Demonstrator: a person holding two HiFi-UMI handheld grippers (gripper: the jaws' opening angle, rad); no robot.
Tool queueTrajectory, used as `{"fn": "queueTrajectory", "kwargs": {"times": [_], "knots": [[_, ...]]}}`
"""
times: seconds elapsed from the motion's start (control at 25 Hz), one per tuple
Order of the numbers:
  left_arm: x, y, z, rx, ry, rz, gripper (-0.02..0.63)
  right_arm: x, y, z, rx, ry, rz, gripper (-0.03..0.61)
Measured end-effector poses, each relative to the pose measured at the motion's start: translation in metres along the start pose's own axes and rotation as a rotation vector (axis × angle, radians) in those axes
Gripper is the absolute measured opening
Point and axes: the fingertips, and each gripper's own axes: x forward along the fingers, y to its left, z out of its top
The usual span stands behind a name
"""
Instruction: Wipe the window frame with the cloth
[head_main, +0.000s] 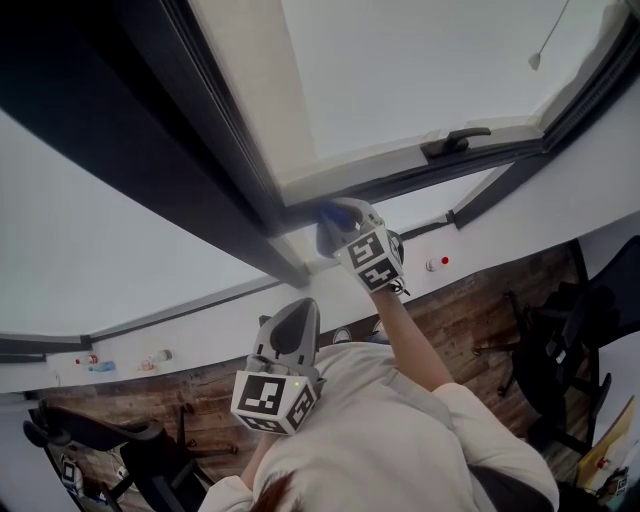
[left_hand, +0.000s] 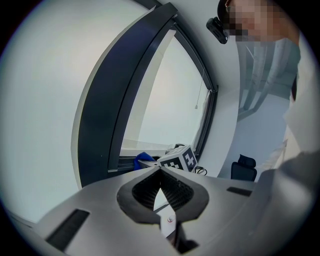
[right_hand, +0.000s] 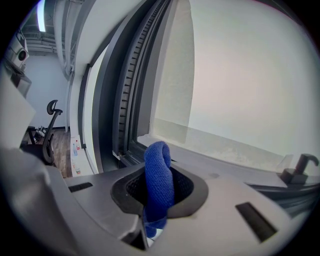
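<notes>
We are keeping the grey left gripper (head_main: 303, 310) nearest to us, low by our chest. Its jaws are pressing together on nothing, and it is pointing toward the window but is well apart from it, taking no part in the wiping.

Farther out, we are reaching up with the grey right gripper (head_main: 338, 215). Its jaws are pinching a folded blue terry cloth (right_hand: 159, 175), and a loop of it is poking out past the tips. The cloth is sitting at the corner where the upright of the dark grey window frame (head_main: 240, 150) is meeting the lower rail. We cannot tell whether it is touching the frame or just short of it.

We are judging the job to be in its early or middle part. The cloth is gripped and brought to the frame, but no streak or dust line is showing which stretches are done. Beyond the cloth, the lower rail is running on toward the black lever handle (head_main: 455, 141). That run and the far side are probably waiting to be wiped.
</notes>
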Motion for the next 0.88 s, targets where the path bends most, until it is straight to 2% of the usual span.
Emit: {"fn": "queueTrajectory", "kwargs": {"times": [0.88], "knots": [[0.029,-0.029,0.003,-0.011,-0.014,0.006,0.005,-0.020,-0.043,-0.017,0.014,0.010,-0.007,0.044]]}}
